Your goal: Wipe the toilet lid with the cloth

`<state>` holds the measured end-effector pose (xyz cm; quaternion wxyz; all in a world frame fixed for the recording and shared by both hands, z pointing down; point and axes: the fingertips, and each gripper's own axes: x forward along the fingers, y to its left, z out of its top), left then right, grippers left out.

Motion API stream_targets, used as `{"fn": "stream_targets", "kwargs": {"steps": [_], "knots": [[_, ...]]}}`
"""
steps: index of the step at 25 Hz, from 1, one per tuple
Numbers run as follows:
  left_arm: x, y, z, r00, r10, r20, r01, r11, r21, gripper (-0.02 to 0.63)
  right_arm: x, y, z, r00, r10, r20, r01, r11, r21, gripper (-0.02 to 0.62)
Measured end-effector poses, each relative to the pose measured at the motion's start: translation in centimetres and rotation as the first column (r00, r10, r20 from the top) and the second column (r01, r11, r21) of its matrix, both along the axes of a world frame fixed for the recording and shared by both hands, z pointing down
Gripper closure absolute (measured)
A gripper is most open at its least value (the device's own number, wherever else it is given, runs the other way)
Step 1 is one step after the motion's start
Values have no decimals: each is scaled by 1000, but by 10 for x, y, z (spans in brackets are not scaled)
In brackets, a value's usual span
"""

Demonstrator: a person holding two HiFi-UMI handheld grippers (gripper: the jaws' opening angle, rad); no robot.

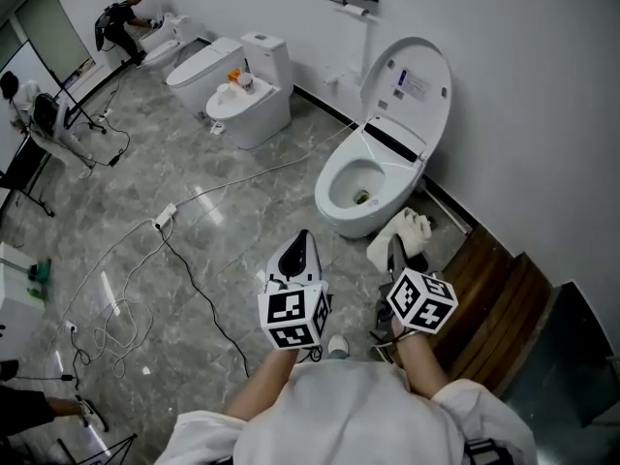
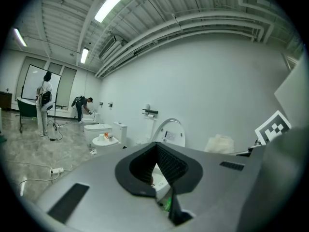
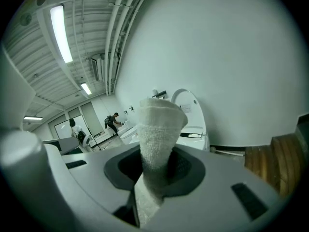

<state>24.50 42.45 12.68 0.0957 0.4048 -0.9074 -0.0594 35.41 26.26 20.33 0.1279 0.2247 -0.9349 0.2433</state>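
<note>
A white toilet (image 1: 360,184) stands by the wall with its lid (image 1: 409,83) raised upright. In the head view both grippers hover just short of the bowl. My left gripper (image 1: 298,252) is shut with nothing in it; in its own view the left gripper's (image 2: 157,149) dark pads meet and the lid (image 2: 170,132) shows beyond them. My right gripper (image 1: 397,256) is shut on a white cloth (image 1: 403,231), which bunches out past the jaws toward the bowl. In the right gripper view the cloth (image 3: 159,124) sticks up from the right gripper (image 3: 159,164), with the lid (image 3: 191,106) behind it.
Two more toilets (image 1: 237,90) stand further along the wall. Cables (image 1: 199,294) and a power strip (image 1: 165,215) lie on the marble floor at left. A wooden step (image 1: 494,303) sits right of the toilet. People work at the far left (image 1: 121,22).
</note>
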Motion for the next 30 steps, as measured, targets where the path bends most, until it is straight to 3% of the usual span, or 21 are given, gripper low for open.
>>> {"fn": "stream_targets", "kwargs": {"steps": [8, 15, 23, 30], "knots": [[-49, -54, -1, 999, 50, 14, -50, 999, -7, 603, -34, -42, 7, 999, 47, -8, -47, 998, -32, 508], [-103, -124, 8, 981, 189, 41, -189, 982, -9, 603, -64, -97, 24, 976, 219, 14, -218, 973, -78, 508], [-203, -206, -10, 938, 339, 65, -339, 941, -11, 603, -150, -154, 16, 937, 348, 12, -346, 934, -86, 508], [-307, -253, -22, 933, 358, 36, -360, 931, 57, 603, -236, -188, -15, 928, 371, 4, -371, 928, -9, 508]]}}
